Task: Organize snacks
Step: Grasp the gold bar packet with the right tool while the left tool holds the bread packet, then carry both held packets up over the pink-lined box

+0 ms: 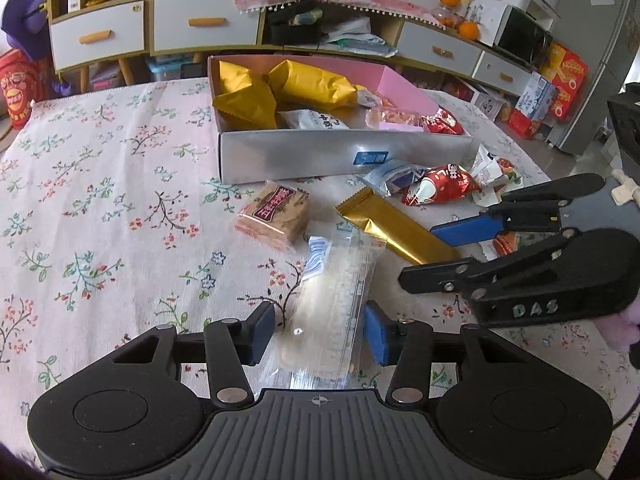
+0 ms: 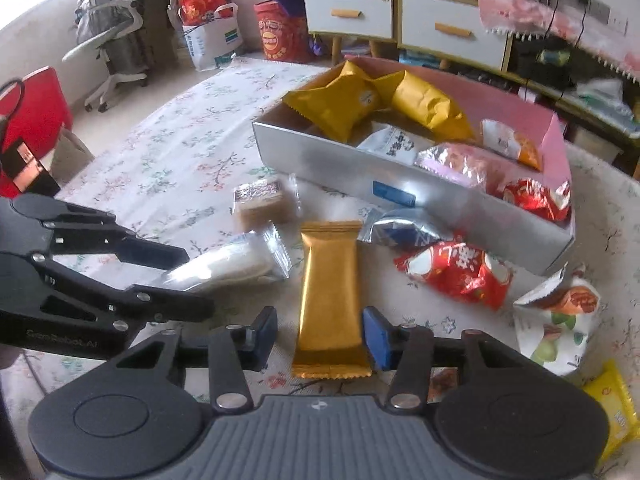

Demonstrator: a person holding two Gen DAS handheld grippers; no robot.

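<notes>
- Where the flowered cloth covers the table, a silver box with a pink inner wall sits toward the far side, already holding gold packs, a white pack and red ones.
- Left gripper: its jaws straddle the near end of a clear wafer pack lying on the cloth. The blue pad on one side looks to touch the wrapper; on the other side a sliver of gap seems to remain, though glare on the film makes that hard to judge, so I cannot tell if it is clamped.
- Right gripper: its jaws stand either side of the near end of a gold bar, which lies flat and points toward the box. One pad sits at the wrapper's edge; the other stands clear of it.
- Between box and bar lie a brown biscuit pack, a silver-blue pack and a red pack.
- A torn white bag and a yellow pack lie at the right wrist view's right edge.
</notes>
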